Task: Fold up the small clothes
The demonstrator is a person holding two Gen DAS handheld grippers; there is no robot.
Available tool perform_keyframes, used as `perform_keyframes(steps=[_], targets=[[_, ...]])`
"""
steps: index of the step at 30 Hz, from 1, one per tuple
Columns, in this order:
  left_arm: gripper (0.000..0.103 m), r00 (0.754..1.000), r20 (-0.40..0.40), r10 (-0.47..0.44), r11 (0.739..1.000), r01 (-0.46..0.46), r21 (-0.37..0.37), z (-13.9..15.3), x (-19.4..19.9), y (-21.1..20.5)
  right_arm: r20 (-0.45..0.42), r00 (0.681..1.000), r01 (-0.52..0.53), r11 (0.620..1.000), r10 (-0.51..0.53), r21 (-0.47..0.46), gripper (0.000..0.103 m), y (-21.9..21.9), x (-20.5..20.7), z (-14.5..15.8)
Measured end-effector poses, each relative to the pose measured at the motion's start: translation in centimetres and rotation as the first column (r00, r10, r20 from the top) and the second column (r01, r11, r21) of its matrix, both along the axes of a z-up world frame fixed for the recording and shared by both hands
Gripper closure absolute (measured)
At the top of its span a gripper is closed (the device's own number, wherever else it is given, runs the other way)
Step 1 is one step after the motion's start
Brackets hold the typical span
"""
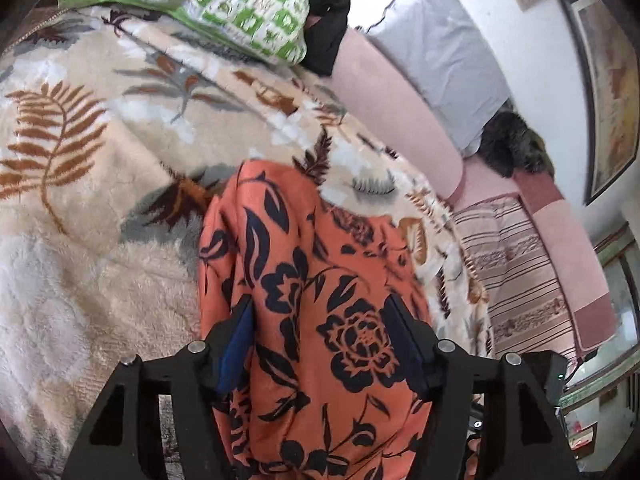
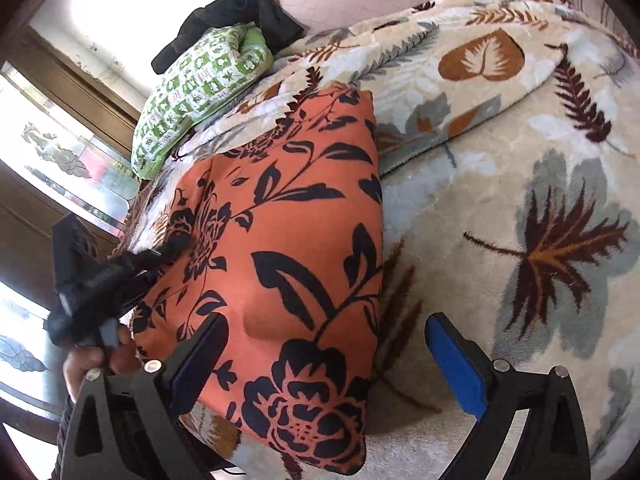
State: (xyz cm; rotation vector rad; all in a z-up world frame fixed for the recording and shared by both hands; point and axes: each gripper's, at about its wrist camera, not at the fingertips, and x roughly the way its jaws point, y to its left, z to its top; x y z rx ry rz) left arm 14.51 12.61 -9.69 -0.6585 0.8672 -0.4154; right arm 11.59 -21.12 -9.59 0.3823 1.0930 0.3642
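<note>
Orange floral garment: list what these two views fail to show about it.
- Orange floral garment, left wrist view: near end runs under the left gripper and off the bottom edge.
- Right wrist view: its left edge sits behind the left gripper's body; layers beneath are covered by the top fold.
- Garment type: unclear in either view.

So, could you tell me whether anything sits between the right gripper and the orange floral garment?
Nothing visible does: the right gripper is open directly over the orange floral garment, which lies on the leaf-patterned blanket.
</note>
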Motion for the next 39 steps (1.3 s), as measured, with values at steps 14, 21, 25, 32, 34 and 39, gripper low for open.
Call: perform_keyframes(steps=[14,21,25,32,34,39], targets=[[0.037,0.995,-0.058,-0.082,0.995,0.085,0.046,-1.6,3.0,1.3,0.013,1.0,-0.009,0.998,0.01,-0.06,0.003,1.1,0.1,1.3],[0.058,0.976,-0.126,-0.179,0.979,0.189,0.075,-3.2,6.1,-0.4,-0.017,1.0,-0.015,0.995,0.013,-0.1,0.003,1.9,0.3,0.3],[0.087,0.969,-0.16,-0.188,0.974,0.205,0.093,-2.8,6.9,-0.5,-0.035,0.999,-0.033,0.994,0.03,-0.101,0.003,2.2,0.0,-0.3],[0.084,0.994,-0.014,-0.106,0.913,0.102,0.395,1.0,3.2,-2.7,-0.03,0.999,-0.018,0.996,0.016,-0.091,0.003,1.4,0.2,-0.8],[0.067,0.985,-0.157,-0.075,0.923,0.128,0.363,-2.9,5.0,-2.1,-0.04,0.999,-0.031,0.996,0.028,-0.087,0.003,1.6,0.4,-0.9],[0.04,0.995,-0.095,0.032,0.949,0.0,0.314,-0.1,2.9,0.5,0.022,0.999,-0.044,0.997,0.046,-0.067,0.003,1.7,-0.2,0.8]])
